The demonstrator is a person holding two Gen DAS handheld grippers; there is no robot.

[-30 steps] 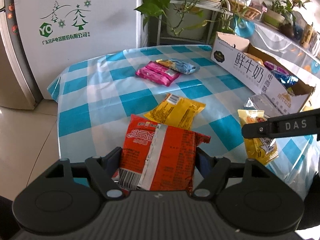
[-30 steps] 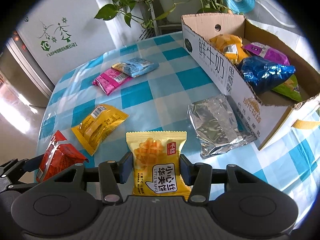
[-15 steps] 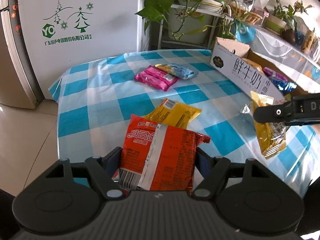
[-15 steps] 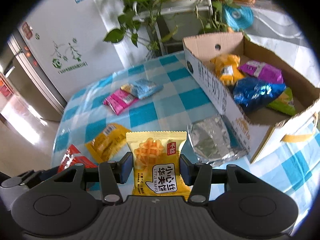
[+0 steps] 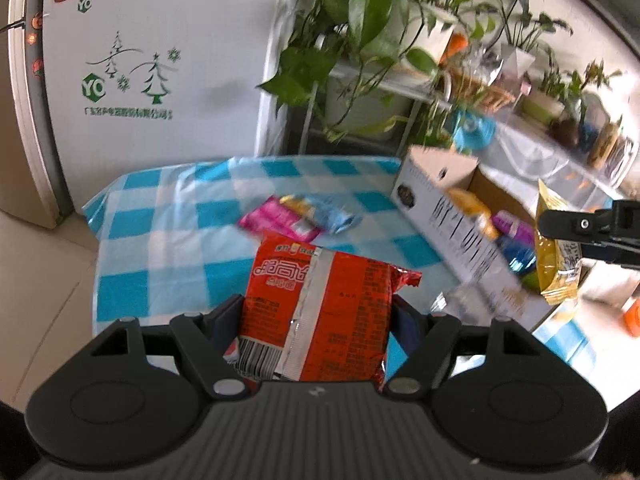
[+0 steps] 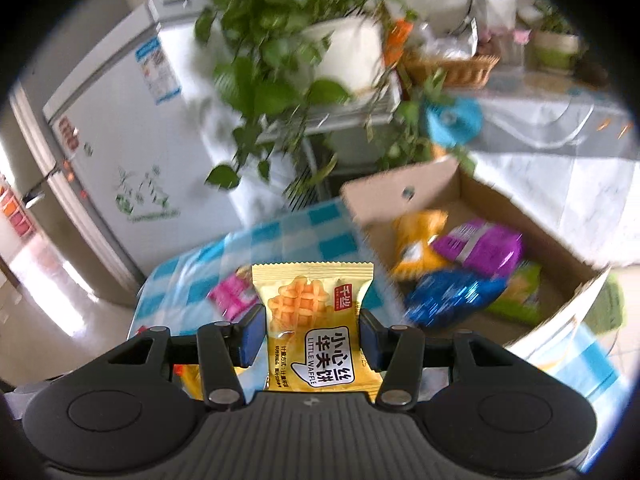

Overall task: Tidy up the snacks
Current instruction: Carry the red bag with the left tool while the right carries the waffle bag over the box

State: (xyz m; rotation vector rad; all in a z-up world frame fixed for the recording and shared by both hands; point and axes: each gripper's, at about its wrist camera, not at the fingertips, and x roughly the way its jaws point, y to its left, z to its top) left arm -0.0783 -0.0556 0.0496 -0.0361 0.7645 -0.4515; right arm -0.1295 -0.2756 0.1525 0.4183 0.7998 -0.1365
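The left gripper pinches a red snack packet by its two side edges, silver back seam and barcode facing the camera, its top pointing to twelve o'clock and lifted clear of the table. The right gripper has its blue-padded fingers clamped on the sides of a yellow Little Waffle packet, printed face towards the camera, held upright in the air.

Outward from the left gripper, at twelve o'clock just past the red packet's top edge, a pink packet and a light blue packet lie touching each other on the blue-and-white checked tablecloth. At two o'clock stands the open cardboard box, with orange, purple and blue packets inside. At three o'clock the right gripper shows from the side with the waffle packet hanging from it above the near end of the box.

Outward from the right gripper, the pink packet lies on the tablecloth at ten o'clock. The box lies from one to three o'clock, holding an orange packet, a purple packet, a blue foil packet and a green packet.

Beyond the table stand a white refrigerator with green tree decals at eleven o'clock and potted plants on a rack at twelve to one.
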